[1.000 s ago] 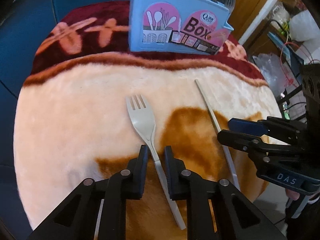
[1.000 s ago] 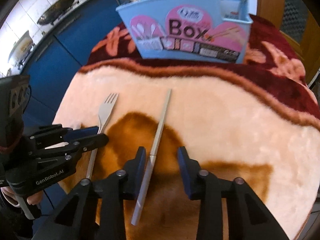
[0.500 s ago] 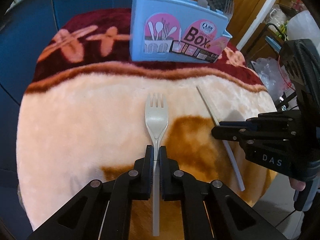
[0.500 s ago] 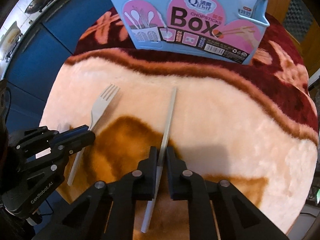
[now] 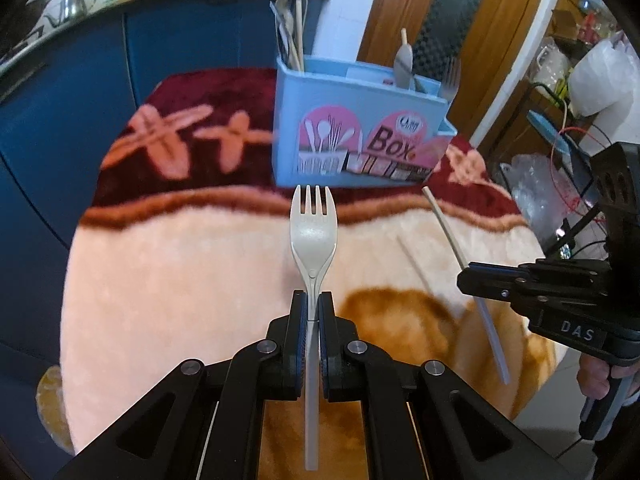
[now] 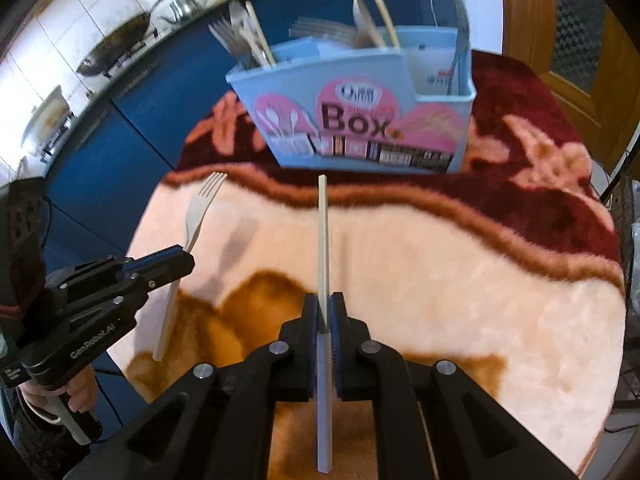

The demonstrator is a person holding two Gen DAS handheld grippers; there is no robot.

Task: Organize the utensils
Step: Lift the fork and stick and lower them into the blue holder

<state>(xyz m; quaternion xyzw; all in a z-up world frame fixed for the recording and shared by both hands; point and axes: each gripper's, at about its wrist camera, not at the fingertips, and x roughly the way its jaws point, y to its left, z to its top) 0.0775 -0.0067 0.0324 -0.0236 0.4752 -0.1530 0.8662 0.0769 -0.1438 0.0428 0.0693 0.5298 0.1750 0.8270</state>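
My left gripper (image 5: 313, 300) is shut on the handle of a pale grey fork (image 5: 313, 236), held above the blanket with tines pointing at the blue utensil box (image 5: 356, 140). My right gripper (image 6: 323, 304) is shut on a pale chopstick (image 6: 322, 236), also lifted and pointing at the box (image 6: 360, 120). The right gripper with the chopstick (image 5: 452, 236) shows at the right of the left wrist view (image 5: 464, 278). The left gripper with the fork (image 6: 198, 216) shows at the left of the right wrist view (image 6: 188, 262). The box holds several forks, spoons and chopsticks.
A fluffy cream, brown and maroon blanket (image 5: 180, 280) covers the round table, and it also shows in the right wrist view (image 6: 460, 280). Blue cabinets (image 5: 80, 80) stand behind. A wooden door (image 5: 460, 12) and cluttered shelves with bags (image 5: 592, 80) are at the right.
Both grippers closed on their utensils, then lifted them off the blanket and raised them towards the box. The fork and chopstick now hang clear of the table.
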